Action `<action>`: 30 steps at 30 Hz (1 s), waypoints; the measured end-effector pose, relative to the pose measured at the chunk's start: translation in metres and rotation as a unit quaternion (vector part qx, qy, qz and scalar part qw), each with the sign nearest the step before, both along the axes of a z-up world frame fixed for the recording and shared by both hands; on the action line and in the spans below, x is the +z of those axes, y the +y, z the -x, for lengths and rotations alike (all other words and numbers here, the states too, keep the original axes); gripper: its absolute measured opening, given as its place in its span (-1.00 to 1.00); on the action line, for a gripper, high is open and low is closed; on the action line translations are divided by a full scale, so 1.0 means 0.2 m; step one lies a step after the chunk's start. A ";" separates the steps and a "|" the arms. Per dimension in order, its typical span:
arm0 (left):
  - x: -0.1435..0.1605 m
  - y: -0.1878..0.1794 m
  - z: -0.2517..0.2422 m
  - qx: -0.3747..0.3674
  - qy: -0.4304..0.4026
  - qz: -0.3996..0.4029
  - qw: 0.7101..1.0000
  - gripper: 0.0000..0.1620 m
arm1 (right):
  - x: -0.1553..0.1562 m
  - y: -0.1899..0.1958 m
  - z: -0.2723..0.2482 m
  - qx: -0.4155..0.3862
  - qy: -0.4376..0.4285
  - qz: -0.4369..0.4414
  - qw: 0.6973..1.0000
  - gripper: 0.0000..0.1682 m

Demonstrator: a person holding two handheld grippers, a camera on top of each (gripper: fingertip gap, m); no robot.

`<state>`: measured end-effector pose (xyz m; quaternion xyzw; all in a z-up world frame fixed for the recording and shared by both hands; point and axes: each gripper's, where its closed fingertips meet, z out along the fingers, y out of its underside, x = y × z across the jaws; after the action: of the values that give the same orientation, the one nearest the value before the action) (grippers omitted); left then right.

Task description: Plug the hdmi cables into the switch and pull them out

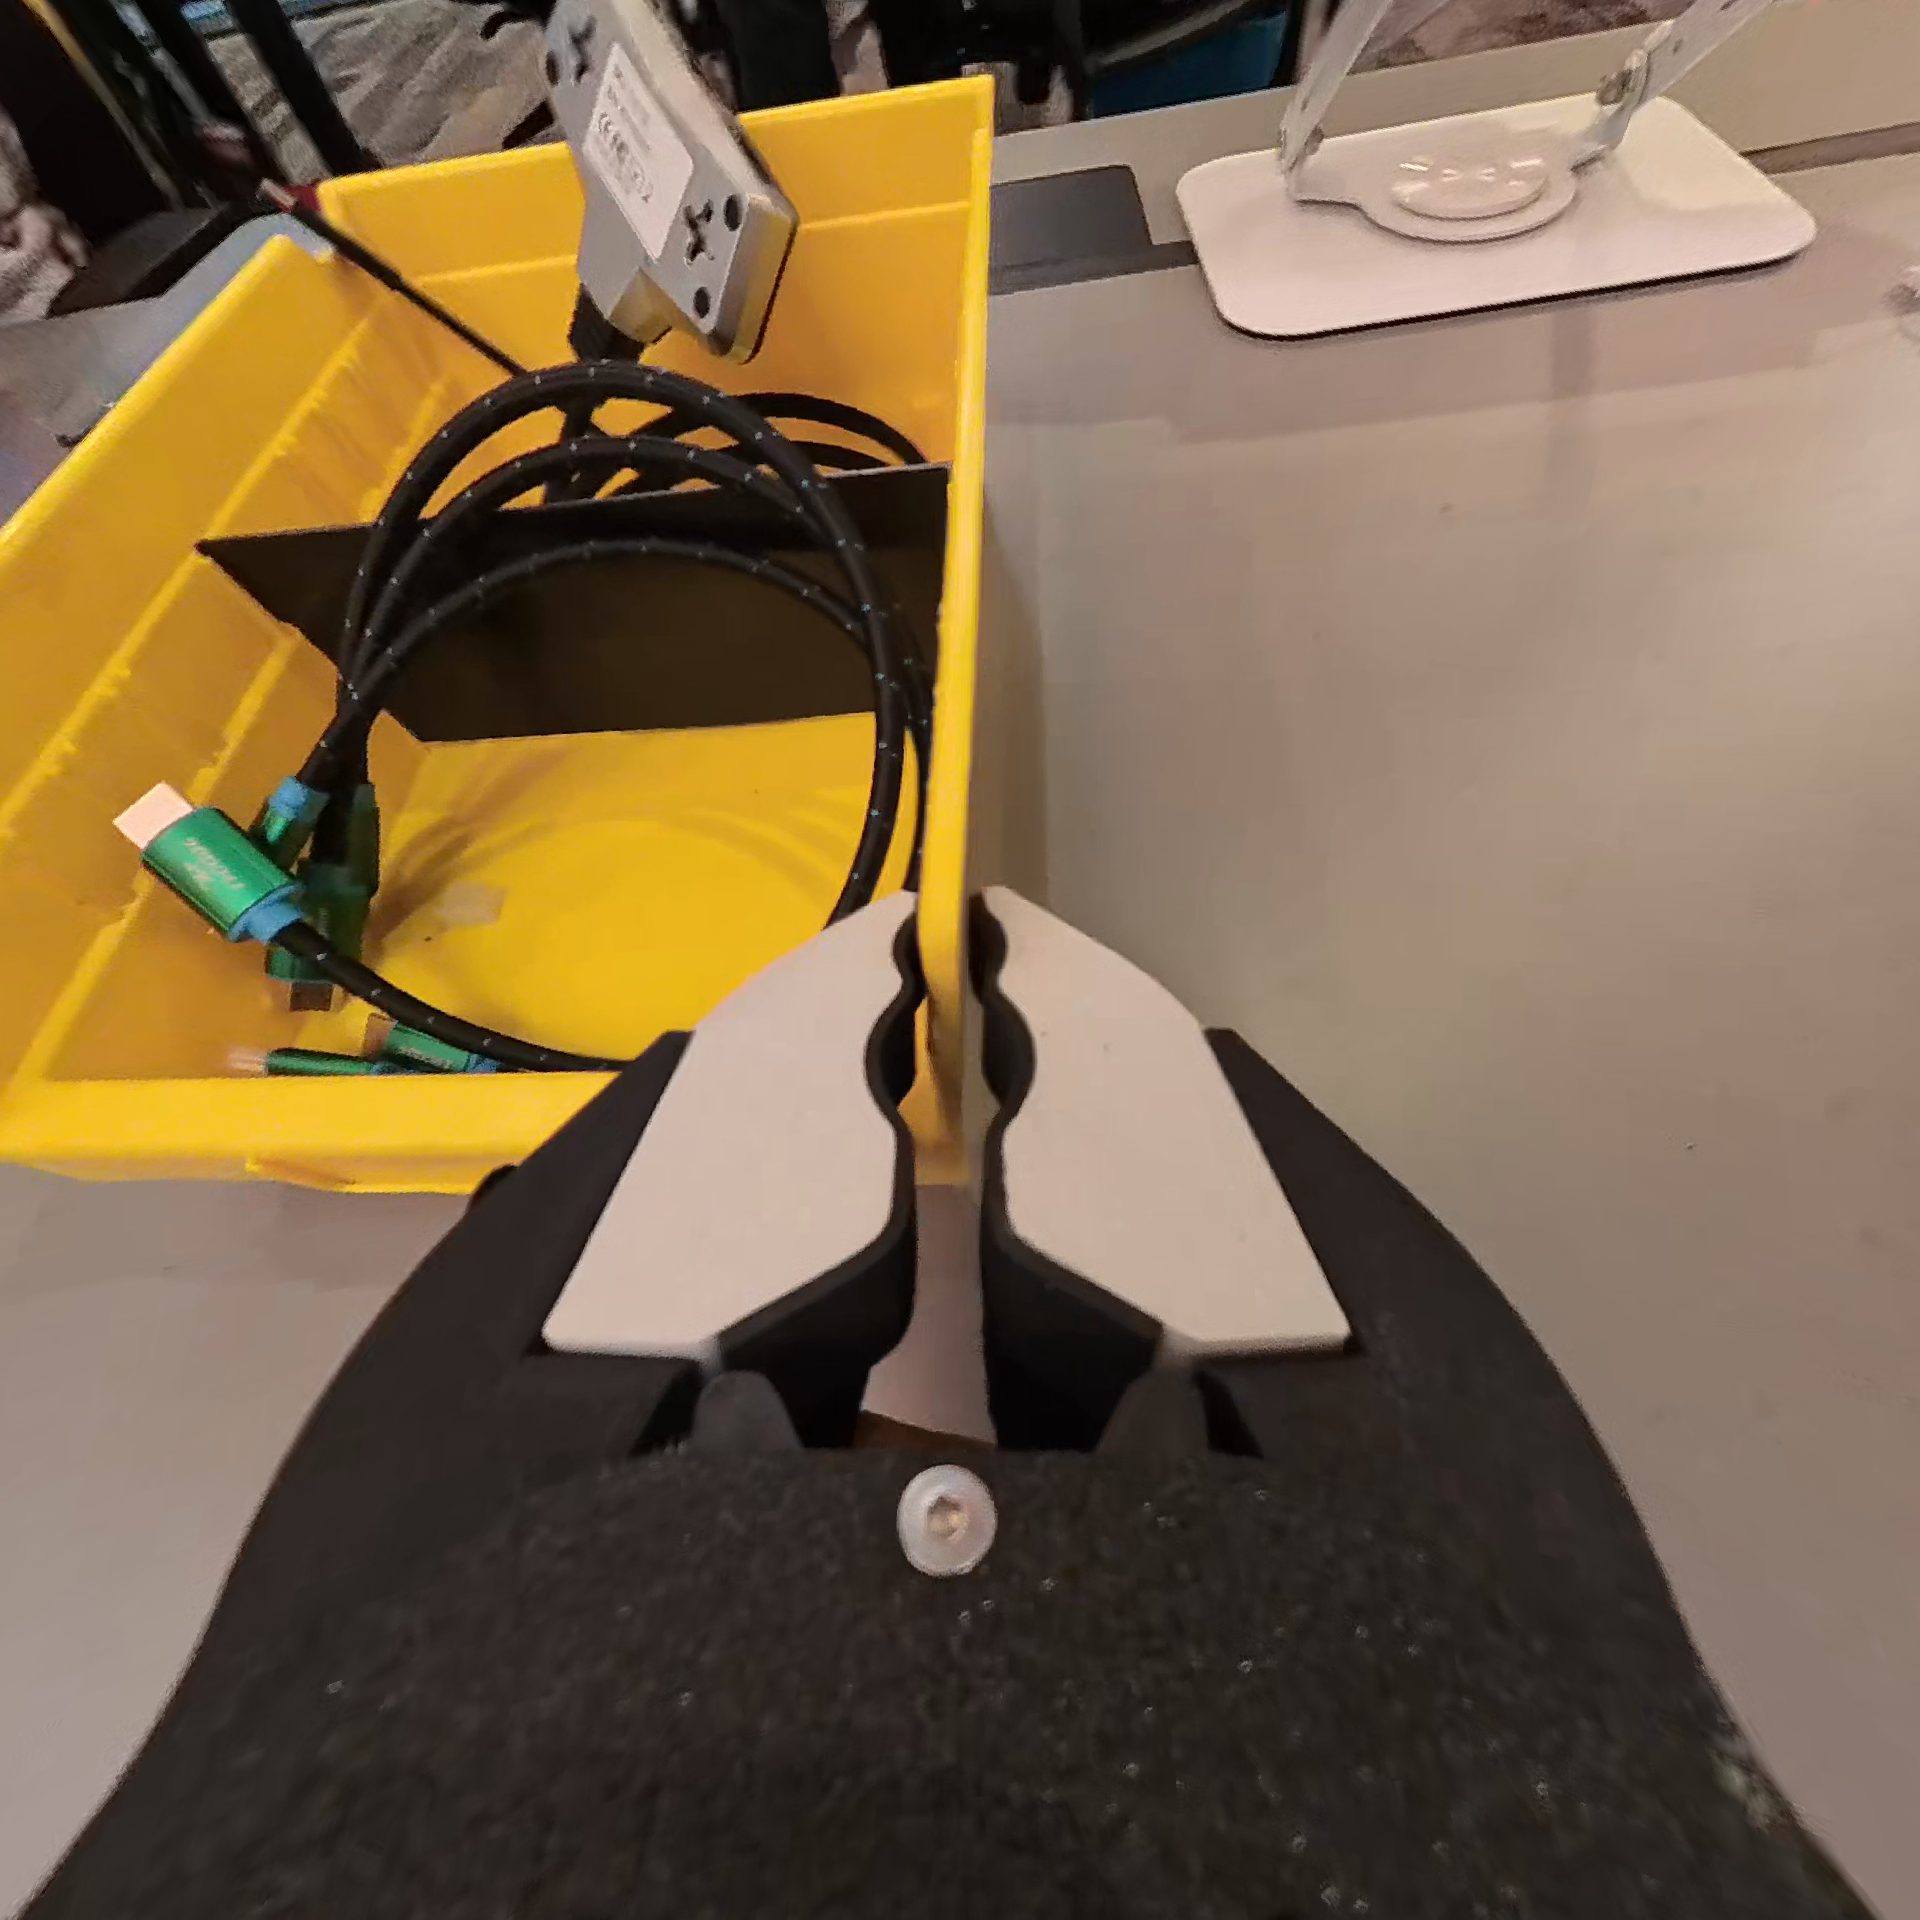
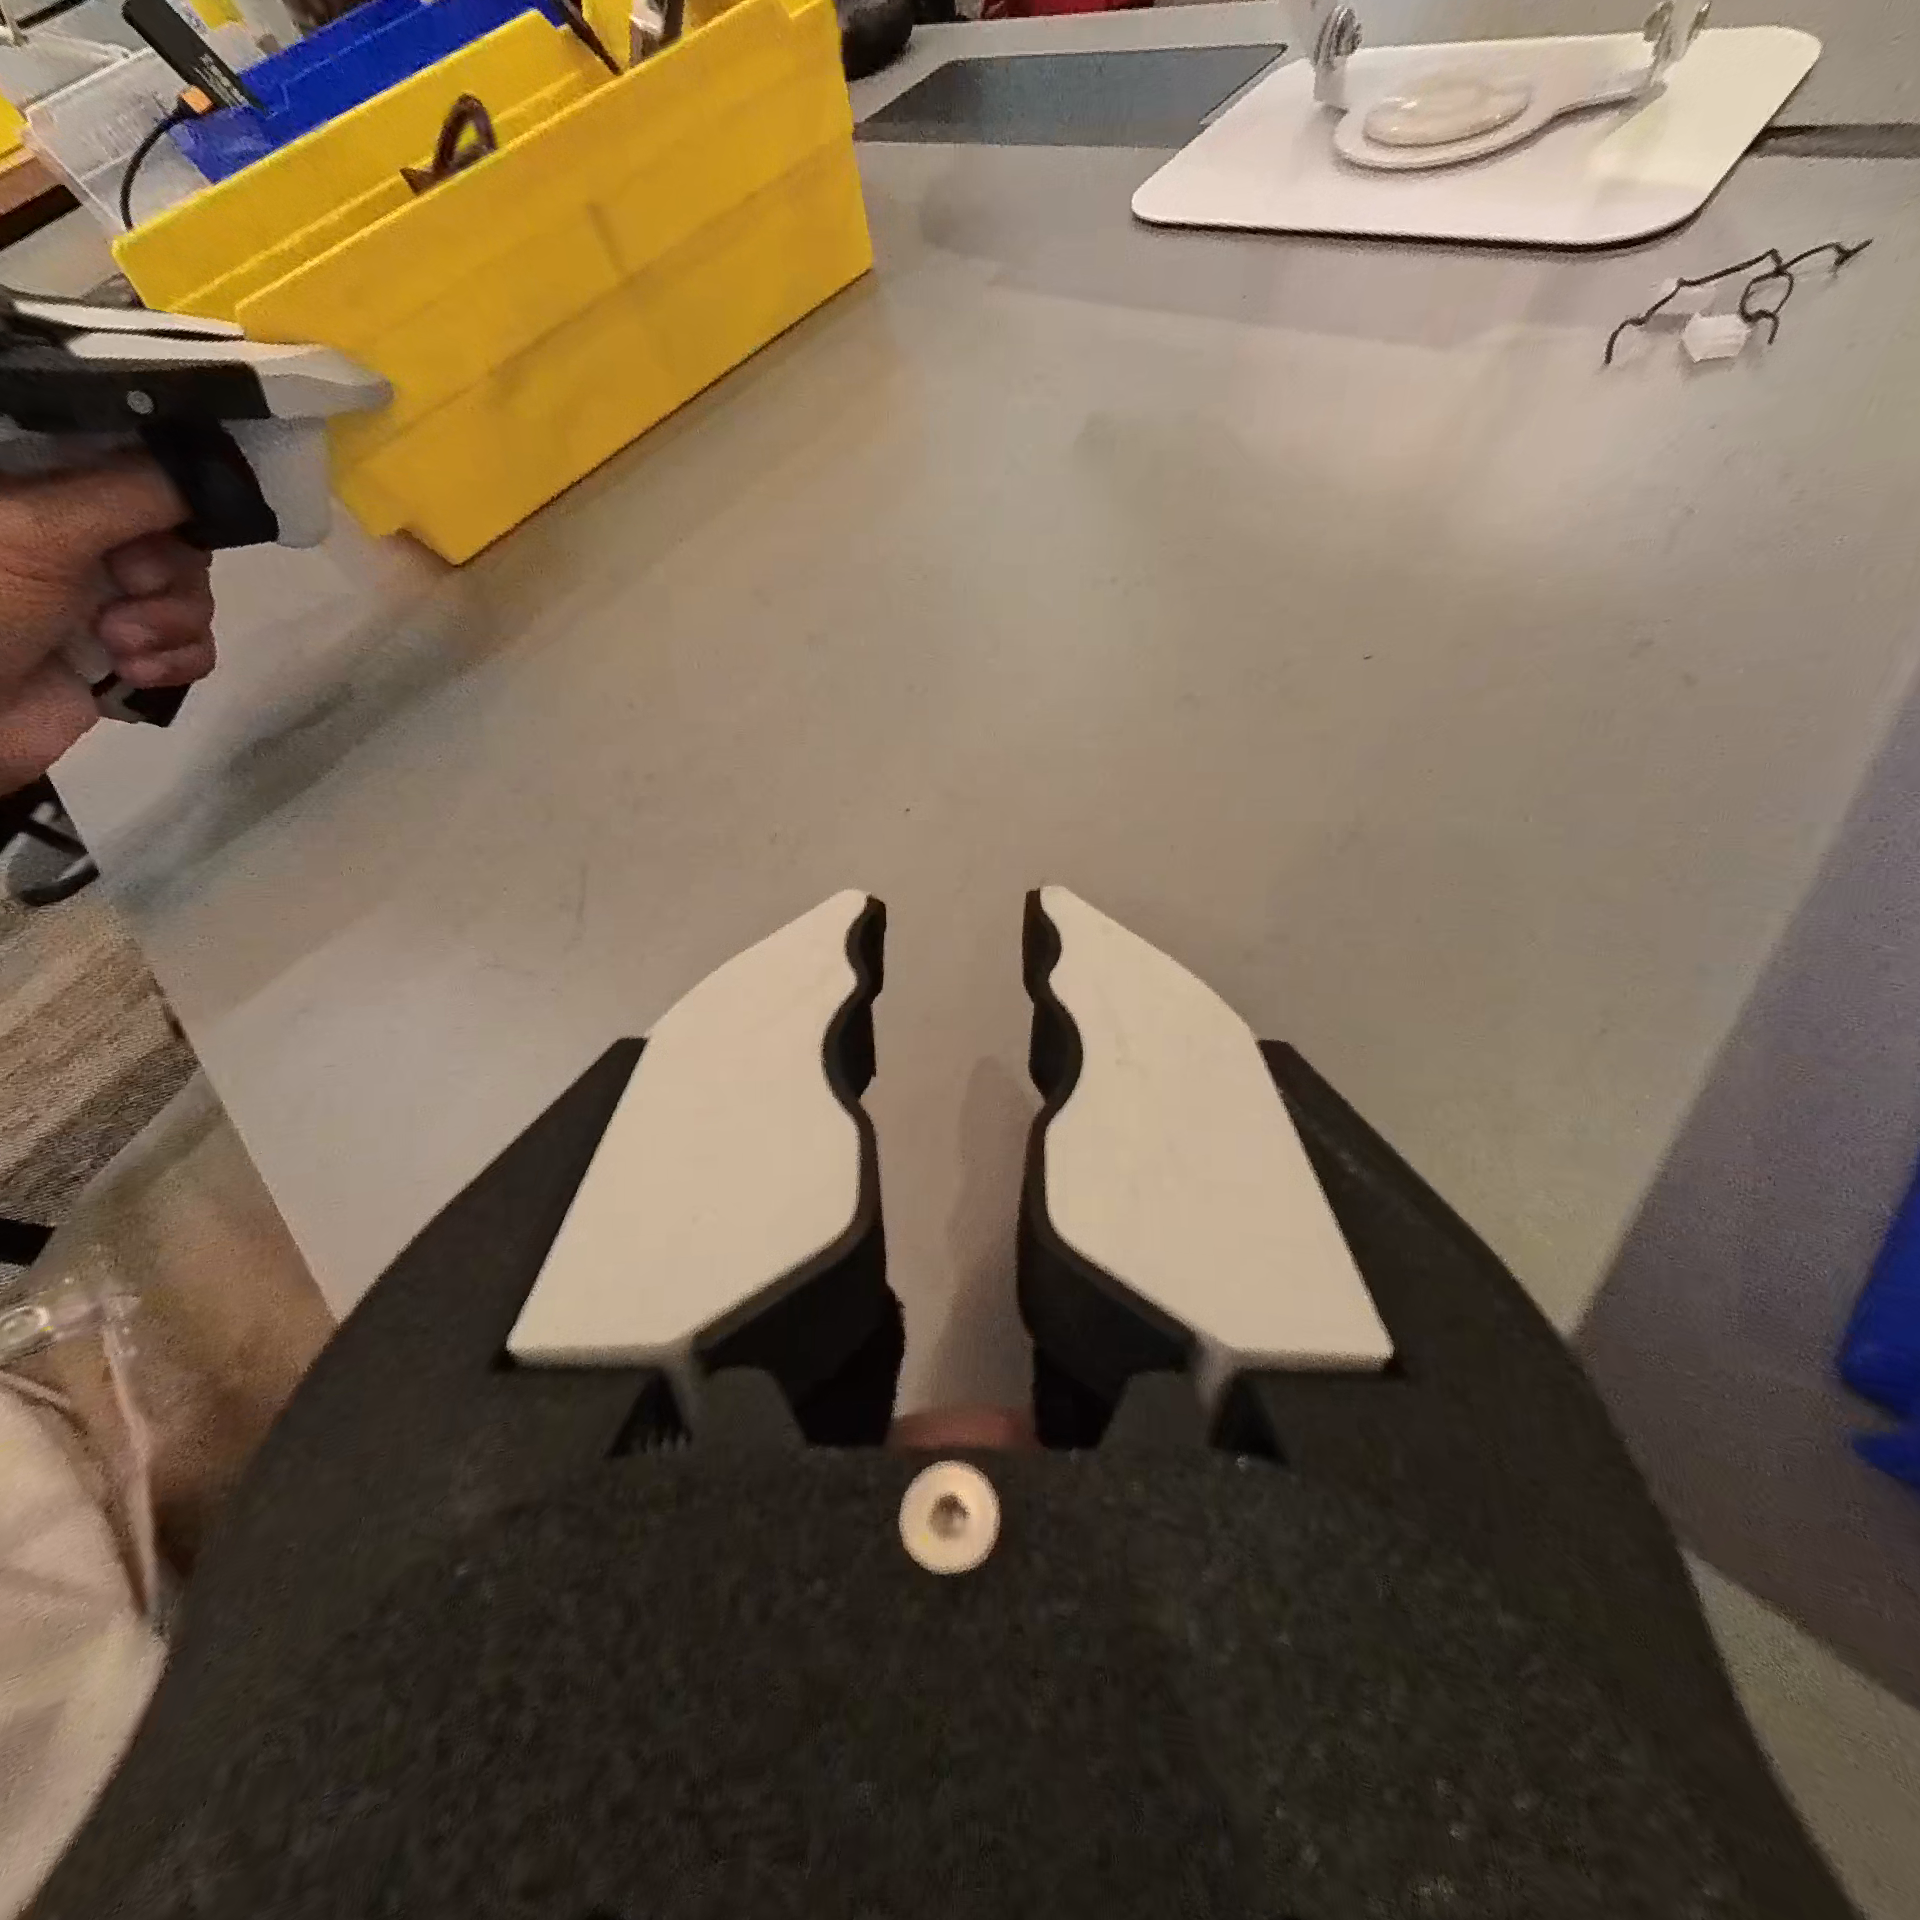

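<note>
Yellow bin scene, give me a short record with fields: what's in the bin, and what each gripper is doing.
bin: yellow bin on the grey table
contents: black braided HDMI cables with green plugs, grey switch at the far end
divider: black panel across the bin
left gripper: shut on the bin's right wall
right gripper: open, empty, over bare table

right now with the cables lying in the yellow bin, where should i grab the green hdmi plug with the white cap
Probably grip the green metal shell of the hdmi plug, pads on its two flat faces, coming from above. It lies tilted against the other green plugs at the yellow bin's near left corner, its white-capped tip pointing up-left and free. The right tool is open; the left tool is clamped on the bin's wall.
</note>
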<state>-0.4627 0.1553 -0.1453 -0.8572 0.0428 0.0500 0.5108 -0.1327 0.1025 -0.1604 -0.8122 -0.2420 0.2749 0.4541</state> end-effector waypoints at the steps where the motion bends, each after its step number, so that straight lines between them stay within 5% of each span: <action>1: 0.01 -0.01 -0.02 -0.014 0.002 -0.005 1.000 -0.84 | 0.01 0.00 0.00 -0.003 0.000 -0.004 1.000 -0.71; 7: 0.09 -0.17 -0.04 -0.041 -0.094 -0.016 0.995 -0.64 | 0.01 0.01 0.01 -0.010 0.006 0.003 1.000 -0.71; 14: 0.07 -0.27 -0.10 -0.133 -0.049 -0.021 0.990 -0.60 | -0.01 0.00 0.02 0.004 -0.005 0.002 1.000 -0.71; 22: 0.10 -0.30 -0.02 -0.148 -0.084 0.011 0.985 -0.61 | 0.00 0.01 -0.01 -0.003 0.042 0.035 0.999 -0.71; 26: 0.28 -0.16 0.06 -0.204 -0.086 0.074 0.972 -0.57 | -0.02 0.02 -0.02 -0.006 0.037 0.043 0.998 -0.70; 30: 0.37 0.16 0.14 -0.200 -0.121 0.223 0.946 -0.27 | -0.02 0.03 0.01 0.001 0.048 0.052 0.997 -0.71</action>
<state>-0.4910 0.1866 -0.0715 -0.9224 0.1611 -0.1685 0.3078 -0.1353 0.1084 -0.1652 -0.8207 -0.2062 0.3259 0.4216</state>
